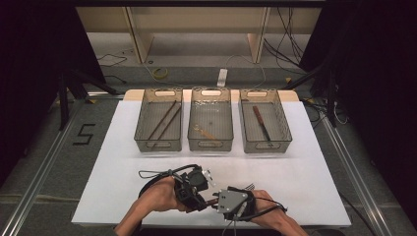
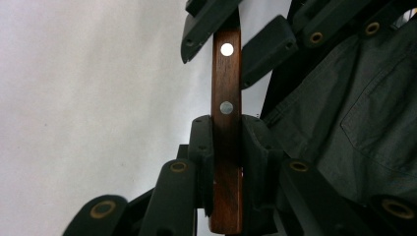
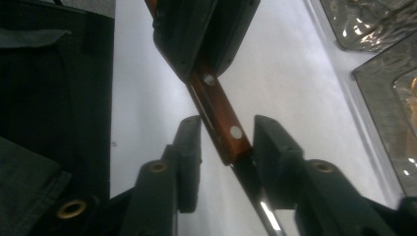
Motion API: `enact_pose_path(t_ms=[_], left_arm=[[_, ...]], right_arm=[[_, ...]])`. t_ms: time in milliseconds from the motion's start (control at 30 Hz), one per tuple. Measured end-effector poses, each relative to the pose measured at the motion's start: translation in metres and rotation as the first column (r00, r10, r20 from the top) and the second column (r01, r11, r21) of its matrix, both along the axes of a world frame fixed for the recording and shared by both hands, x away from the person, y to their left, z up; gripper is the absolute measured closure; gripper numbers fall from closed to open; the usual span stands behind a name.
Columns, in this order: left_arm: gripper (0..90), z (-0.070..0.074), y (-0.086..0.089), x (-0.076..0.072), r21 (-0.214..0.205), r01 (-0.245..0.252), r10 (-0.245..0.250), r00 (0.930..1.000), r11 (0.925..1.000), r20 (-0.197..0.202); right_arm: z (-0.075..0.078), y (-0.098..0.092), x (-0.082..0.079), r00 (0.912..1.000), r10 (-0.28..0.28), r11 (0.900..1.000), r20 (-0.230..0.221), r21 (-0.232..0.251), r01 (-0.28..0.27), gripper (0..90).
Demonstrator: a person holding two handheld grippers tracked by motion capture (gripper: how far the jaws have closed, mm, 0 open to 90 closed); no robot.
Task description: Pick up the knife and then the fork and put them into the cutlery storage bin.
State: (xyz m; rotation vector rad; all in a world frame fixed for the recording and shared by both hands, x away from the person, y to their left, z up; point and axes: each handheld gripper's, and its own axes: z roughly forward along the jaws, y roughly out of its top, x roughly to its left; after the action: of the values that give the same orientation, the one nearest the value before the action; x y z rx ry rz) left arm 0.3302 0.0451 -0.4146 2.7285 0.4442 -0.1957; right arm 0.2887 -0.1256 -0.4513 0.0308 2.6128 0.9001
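Note:
A fork with a brown riveted wooden handle (image 2: 226,88) is held level just above the white table, near its front edge. My left gripper (image 2: 226,142) is shut on the handle's middle, its pads pressed on both sides. My right gripper (image 3: 228,145) faces it, and the handle's end (image 3: 221,115) and steel shank (image 3: 263,206) lie between its jaws with a gap on each side. From above, the left gripper (image 1: 202,199) and right gripper (image 1: 219,203) meet nose to nose, and the fork's tines (image 1: 250,186) stick out past the right hand.
Three clear bins stand in a row at the back of the white sheet (image 1: 123,187): the left bin (image 1: 141,123) holds chopsticks, the middle bin (image 1: 228,123) a pale utensil, the right bin (image 1: 285,123) a dark-handled knife. The person's dark clothing (image 2: 354,113) is close behind both hands.

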Motion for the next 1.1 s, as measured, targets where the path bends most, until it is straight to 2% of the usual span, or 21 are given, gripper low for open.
enact_pose_path(t_ms=[100,133,200,300,433,500,533,600,667,767,833,900,1100], left_arm=[[75.3,-0.001,0.000,0.000,-0.003,-0.003,0.003,0.9999,1.0000,-0.010],[75.2,-0.001,0.000,0.001,-0.008,-0.005,0.005,0.9999,1.0000,-0.011],[75.1,-0.002,0.000,0.002,-0.021,-0.003,0.003,0.9999,0.9998,-0.016],[74.1,-0.001,0.003,0.003,-0.047,-0.010,0.009,0.9998,0.9988,-0.019],[70.9,0.001,0.006,0.006,-0.072,-0.037,0.036,0.9992,0.9967,-0.019],[62.9,0.000,0.008,0.008,-0.078,-0.063,0.063,0.9980,0.9950,-0.013],[61.0,0.000,0.009,0.008,-0.079,-0.058,0.057,0.9982,0.9952,-0.018],[51.7,0.000,0.011,0.008,-0.088,-0.077,0.077,0.9970,0.9932,0.000],[40.9,0.001,0.014,0.008,-0.096,-0.107,0.110,0.9938,0.9896,0.019],[32.9,0.004,0.019,0.010,-0.135,-0.140,0.146,0.9886,0.9808,0.036],[29.2,0.006,0.024,0.011,-0.167,-0.168,0.178,0.9827,0.9716,0.050],[25.7,0.008,0.028,0.012,-0.182,-0.179,0.197,0.9767,0.9668,0.085],[21.5,0.011,0.038,0.014,-0.236,-0.220,0.250,0.9627,0.9465,0.104]], right_arm=[[-0.001,0.000,-0.001,0.9999,0.007,0.9999,0.014,-0.015,-0.007,69.0],[-0.002,0.000,-0.001,0.9994,0.022,0.9995,0.025,-0.024,-0.022,70.2],[-0.002,-0.001,0.000,0.9994,0.031,0.9989,0.018,-0.035,-0.030,71.9],[-0.003,-0.001,-0.001,0.9973,0.058,0.9969,0.044,-0.055,-0.056,75.3],[-0.004,-0.002,-0.003,0.9958,0.084,0.9933,0.036,-0.083,-0.081,77.7],[-0.003,-0.002,-0.003,0.9961,0.078,0.9935,0.041,-0.086,-0.075,77.8],[-0.003,-0.003,-0.002,0.9959,0.079,0.9938,0.044,-0.082,-0.075,77.9],[-0.002,-0.004,-0.001,0.9964,0.071,0.9948,0.047,-0.077,-0.067,77.9],[-0.001,-0.006,0.000,0.9966,0.063,0.9954,0.053,-0.076,-0.059,77.9],[0.001,-0.009,0.001,0.9979,0.050,0.9968,0.043,-0.065,-0.047,77.9],[0.001,-0.011,0.002,0.9981,0.037,0.9976,0.049,-0.061,-0.034,77.8],[0.002,-0.013,0.004,0.9984,0.032,0.9983,0.048,-0.051,-0.029,77.8],[0.003,-0.018,0.007,0.9993,0.007,0.9992,0.036,-0.040,-0.006,77.8]])
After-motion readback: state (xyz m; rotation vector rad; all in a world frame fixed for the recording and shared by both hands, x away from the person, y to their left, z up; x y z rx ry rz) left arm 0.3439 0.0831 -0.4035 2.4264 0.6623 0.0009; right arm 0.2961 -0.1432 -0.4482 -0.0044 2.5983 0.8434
